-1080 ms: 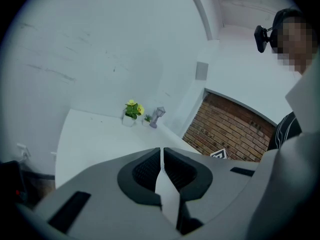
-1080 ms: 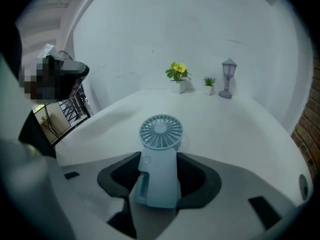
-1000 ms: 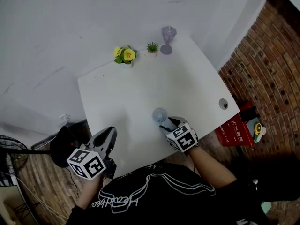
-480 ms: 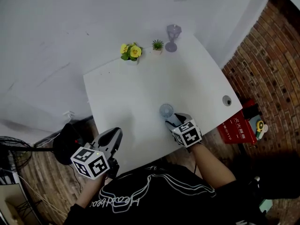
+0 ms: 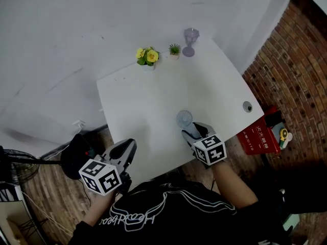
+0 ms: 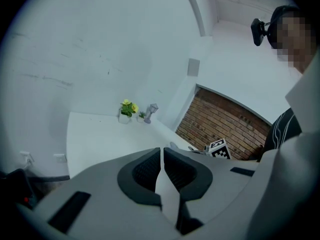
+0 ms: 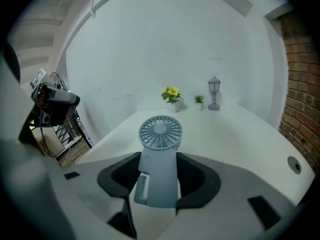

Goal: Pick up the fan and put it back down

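Left gripper (image 5: 127, 147): off the near left corner of the table (image 5: 148, 106), above the wooden floor (image 5: 46, 203). The head view gives only its back and marker cube. The left gripper view shows the jaws pressed together with nothing between them.

Far edge of the table, left to right: yellow flowers (image 5: 147, 56), small green plant (image 5: 174, 49), grey lantern ornament (image 5: 190, 35), close in a row. The head view has them from above; the right gripper view shows them side-on and upright.

Right gripper view only: a black device on a stand (image 7: 52, 101) at far left, beyond the table.

Right gripper (image 5: 190, 131): at the near right part of the table. Its own view shows both pads pinching the fan (image 5: 184, 119) by the body.

Fan: upright between the jaws, over the table's near right part. Cannot tell whether its base is clear of the top. Pale grey-blue; round grilled head with radial vanes above the pads; flat rectangular body with a small round button; a loop at the lower left side.

Right of the fan: a round hole (image 5: 247, 106) in the tabletop. Head view only: a red box (image 5: 255, 139) on the floor by the brick wall (image 5: 296, 60).
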Demonstrator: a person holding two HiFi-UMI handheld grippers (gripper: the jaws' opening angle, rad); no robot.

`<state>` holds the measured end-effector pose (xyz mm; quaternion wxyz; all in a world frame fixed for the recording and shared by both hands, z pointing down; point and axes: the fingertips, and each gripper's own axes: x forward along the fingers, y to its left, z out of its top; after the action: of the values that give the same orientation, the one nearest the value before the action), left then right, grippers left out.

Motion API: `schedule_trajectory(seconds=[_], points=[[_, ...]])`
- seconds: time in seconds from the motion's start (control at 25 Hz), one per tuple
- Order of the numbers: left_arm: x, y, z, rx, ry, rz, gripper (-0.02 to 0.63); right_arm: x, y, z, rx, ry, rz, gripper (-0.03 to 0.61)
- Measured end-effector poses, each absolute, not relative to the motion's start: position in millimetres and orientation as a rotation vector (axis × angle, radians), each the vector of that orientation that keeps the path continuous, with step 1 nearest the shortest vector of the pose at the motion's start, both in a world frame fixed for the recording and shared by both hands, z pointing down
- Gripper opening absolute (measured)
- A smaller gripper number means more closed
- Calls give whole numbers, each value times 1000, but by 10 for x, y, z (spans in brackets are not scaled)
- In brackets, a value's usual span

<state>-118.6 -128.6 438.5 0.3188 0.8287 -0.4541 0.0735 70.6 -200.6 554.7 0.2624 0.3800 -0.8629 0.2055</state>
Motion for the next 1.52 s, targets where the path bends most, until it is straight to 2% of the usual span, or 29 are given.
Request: schedule_trajectory(seconds=[0.72,1.52], points=[[-1238,-844,4039,2305,-1162,109,45,279,-1215,3948,1022,-2652,338,221],[-1206,-667,4046,2345,-1098,129,45,308,-870,3883,1065,-2651,366,221]])
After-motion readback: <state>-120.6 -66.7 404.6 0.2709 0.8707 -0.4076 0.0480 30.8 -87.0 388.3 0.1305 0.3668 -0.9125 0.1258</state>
